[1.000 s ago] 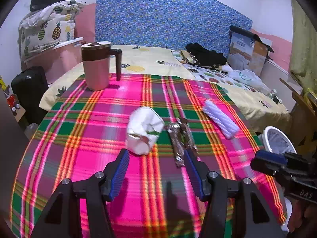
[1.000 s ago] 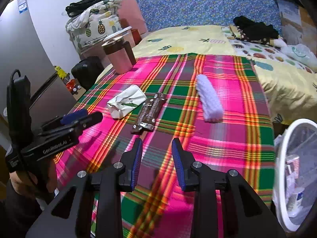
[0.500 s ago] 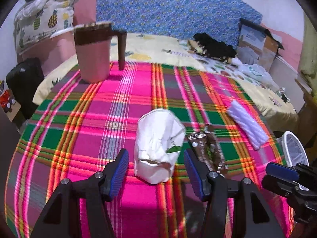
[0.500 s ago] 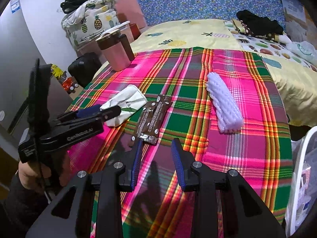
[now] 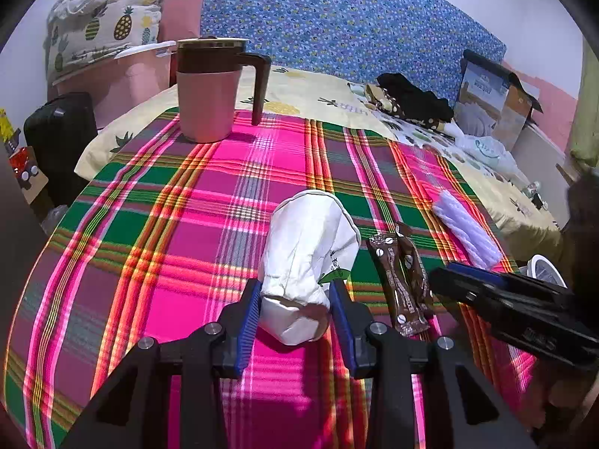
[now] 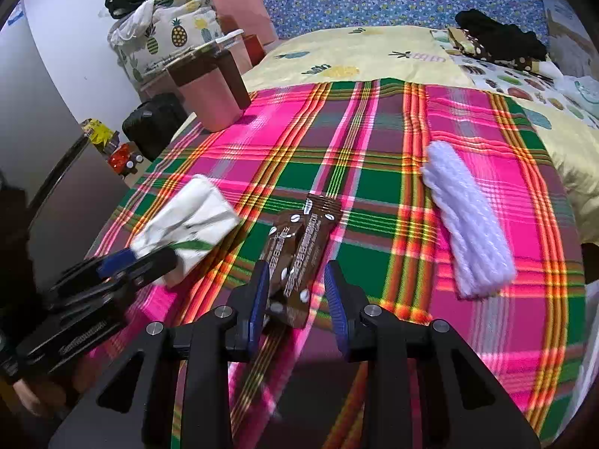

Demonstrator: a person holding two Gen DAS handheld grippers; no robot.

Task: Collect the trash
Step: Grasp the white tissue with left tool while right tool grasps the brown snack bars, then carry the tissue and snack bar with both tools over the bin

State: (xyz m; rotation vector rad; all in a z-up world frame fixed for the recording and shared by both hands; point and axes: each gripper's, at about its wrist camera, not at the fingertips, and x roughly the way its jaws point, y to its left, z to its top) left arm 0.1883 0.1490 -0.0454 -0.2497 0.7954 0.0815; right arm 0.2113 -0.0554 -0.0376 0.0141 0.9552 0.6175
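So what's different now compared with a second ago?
Both grippers came in closer over the cloth. The left gripper has just been closing, and its pads now press the crumpled white paper cup. The right gripper, its gap unchanged, now straddles the brown wrapper without clamping it. The pink jug and white yarn bundle stayed put.

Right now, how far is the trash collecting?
Nothing looks binned yet. In hand: the left hand-held gripper has just been closing around the crumpled white paper cup; the right hand-held gripper straddles the brown wrapper, jaws apart. Left: the white knitted roll, untouched on the plaid cloth.
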